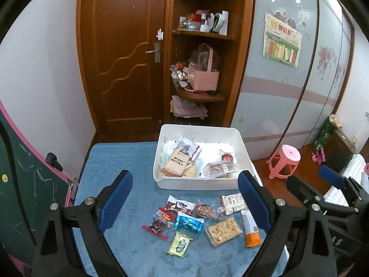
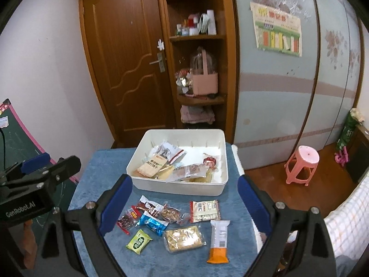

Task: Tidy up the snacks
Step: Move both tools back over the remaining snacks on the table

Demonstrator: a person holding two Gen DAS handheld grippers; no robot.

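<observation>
I hold my left gripper [image 1: 184, 205] above the near side of the bench [image 1: 115, 161], its blue-padded fingers [image 1: 117, 198] spread wide with nothing between them. My right gripper [image 2: 184, 205] hangs beside it at much the same height, fingers [image 2: 116, 202] likewise spread and empty.

The white bin [image 2: 177, 185] sits at the far side of the bench, and I take it as my landmark. Inside it lie several packets already: a tan cracker packet [image 2: 151, 165] toward its left wall, a clear pouch with a red strip [image 2: 169, 151] behind that, a small red-wrapped sweet [image 2: 209, 161] toward its right wall, and a clear-wrapped pastry [image 2: 190, 172] against its near wall.

The loose snacks lie on the blue cloth on the near side of the bin. Closest to its near wall are a dark red-and-white packet [image 2: 148, 205], a clear bag of nuts [image 2: 170, 213] and a beige packet with red edges [image 2: 204, 210]. Nearer to me than those lie a small bag of red dried fruit [image 2: 126, 219], a blue packet [image 2: 153, 224], a green packet [image 2: 138, 241], a clear pack of pale biscuits [image 2: 184, 237] and a white bar with an orange end [image 2: 219, 240], the last farthest right.

Right of the bin, on the floor, stands a pink stool [image 2: 302, 164].
</observation>
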